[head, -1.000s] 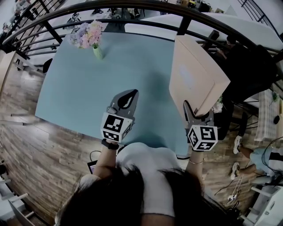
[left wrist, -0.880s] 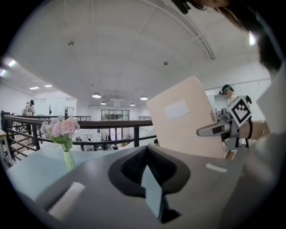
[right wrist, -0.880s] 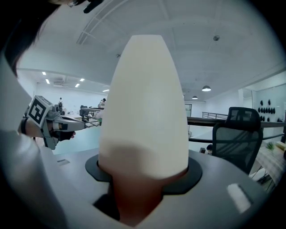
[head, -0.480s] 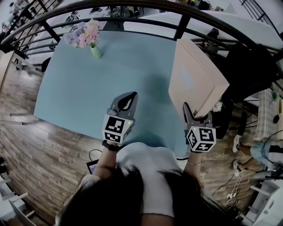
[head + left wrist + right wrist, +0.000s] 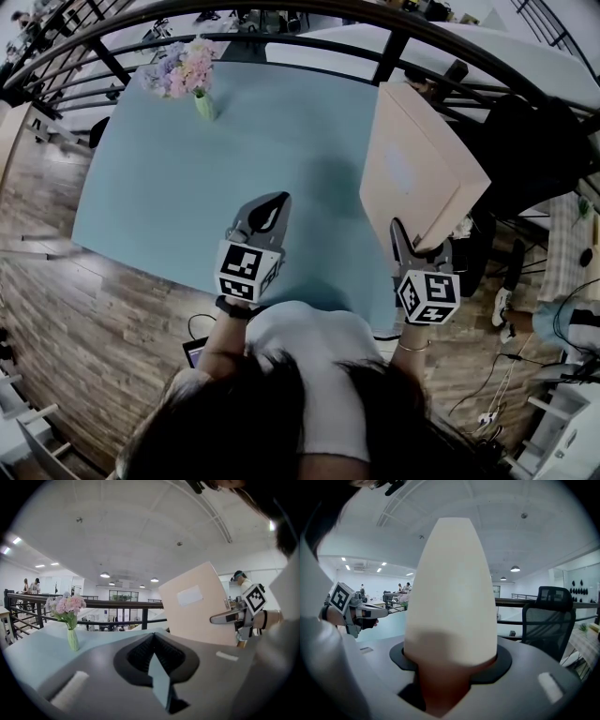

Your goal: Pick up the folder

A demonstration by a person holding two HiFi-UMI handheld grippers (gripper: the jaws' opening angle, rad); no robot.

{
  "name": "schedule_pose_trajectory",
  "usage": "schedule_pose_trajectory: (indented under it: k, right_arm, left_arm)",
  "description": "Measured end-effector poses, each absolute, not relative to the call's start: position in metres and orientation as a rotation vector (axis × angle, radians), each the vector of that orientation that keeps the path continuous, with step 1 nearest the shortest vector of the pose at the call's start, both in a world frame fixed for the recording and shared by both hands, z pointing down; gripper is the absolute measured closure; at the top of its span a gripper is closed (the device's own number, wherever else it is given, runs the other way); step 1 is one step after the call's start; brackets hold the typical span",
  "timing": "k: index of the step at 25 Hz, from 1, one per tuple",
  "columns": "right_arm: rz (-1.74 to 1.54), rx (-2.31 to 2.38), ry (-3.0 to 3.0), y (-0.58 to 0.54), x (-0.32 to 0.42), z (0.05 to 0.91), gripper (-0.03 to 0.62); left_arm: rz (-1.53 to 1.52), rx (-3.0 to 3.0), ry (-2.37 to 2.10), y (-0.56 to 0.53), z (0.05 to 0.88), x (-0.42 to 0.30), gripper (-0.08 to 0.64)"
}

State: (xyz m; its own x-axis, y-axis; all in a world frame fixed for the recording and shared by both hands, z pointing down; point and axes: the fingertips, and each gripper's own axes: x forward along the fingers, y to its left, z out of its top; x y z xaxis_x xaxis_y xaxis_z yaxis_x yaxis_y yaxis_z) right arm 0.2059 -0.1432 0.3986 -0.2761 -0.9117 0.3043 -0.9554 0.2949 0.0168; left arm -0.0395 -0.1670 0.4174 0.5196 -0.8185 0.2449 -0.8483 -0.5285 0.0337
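Over the table's [image 5: 169, 187] right edge, our right gripper [image 5: 419, 243] clamps the folder [image 5: 417, 169] by its near end, tilted up off the surface. Our left gripper [image 5: 272, 208] hovers nearby, jaws together, empty.

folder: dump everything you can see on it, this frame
The folder is a thick, pale beige box file that looks like cardboard, with a whitish rectangular label on its broad face. It is closed and stands tilted on end over the right edge of the teal table. The right gripper is clamped on its lower narrow end. Nothing else visibly touches it, though I cannot tell whether it is fully clear of the table.
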Motion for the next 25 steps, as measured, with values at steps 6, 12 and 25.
schedule_pose_trajectory:
  k: [6, 12, 25]
  right_arm:
    - [0.246, 1.695, -2.306, -0.145, 0.203, 0.398, 0.327]
    - [0.242, 1.693, -2.307, -0.145, 0.204, 0.398, 0.328]
    - [0.243, 1.697, -2.3, -0.144, 0.2, 0.397, 0.33]
  left_arm:
    - [0.302, 2.595, -1.447, -0.169, 0.417, -0.045, 0.503]
    - [0.296, 2.59, -1.456, -0.17, 0.416, -0.048, 0.503]
    - [0.284, 2.579, -1.467, -0.172, 0.415, -0.055, 0.503]
